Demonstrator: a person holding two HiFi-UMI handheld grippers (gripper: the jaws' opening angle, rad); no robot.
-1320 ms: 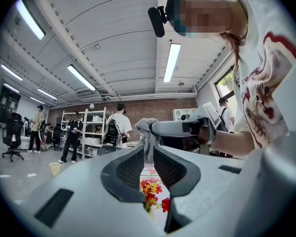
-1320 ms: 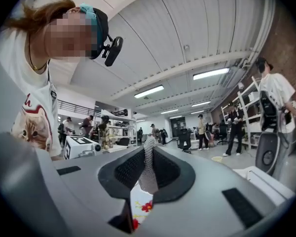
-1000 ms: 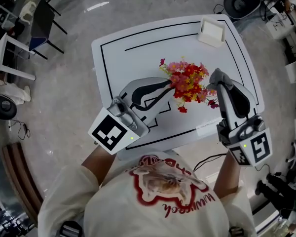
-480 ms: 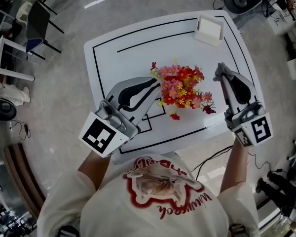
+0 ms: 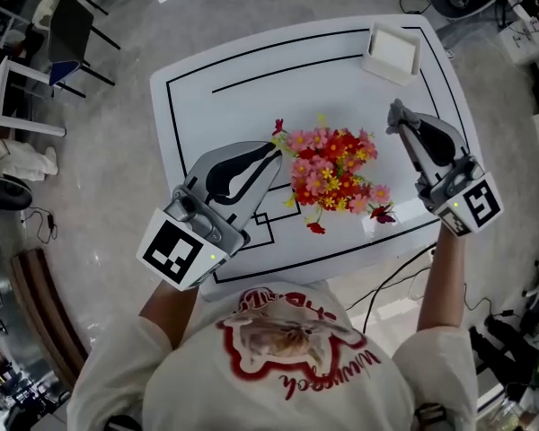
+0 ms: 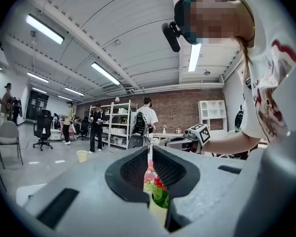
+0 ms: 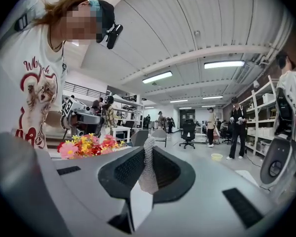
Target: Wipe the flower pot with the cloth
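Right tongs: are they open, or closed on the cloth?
Closed on the cloth: the right gripper view shows the right tongs pinching its grey fabric.

The flower pot (image 5: pixel 331 176) stands upright between the two tongs, its vessel hidden from above by a dense spray of pink, red and yellow blooms (image 5: pixel 343 147). The left gripper (image 5: pixel 271 151) points at it, tips just beside the nearest pink flowers. In the left gripper view, blossoms and green leaves (image 6: pixel 161 196) show through the narrow slit of that gripper's jaws. The cloth (image 5: pixel 396 115), a pale grey rag with a knitted texture, is pinched in the right gripper (image 5: pixel 401 126). One fold stands above the tips and the rest hangs below them. Cloth and flowers are near but apart, with the bouquet off to that gripper's left.
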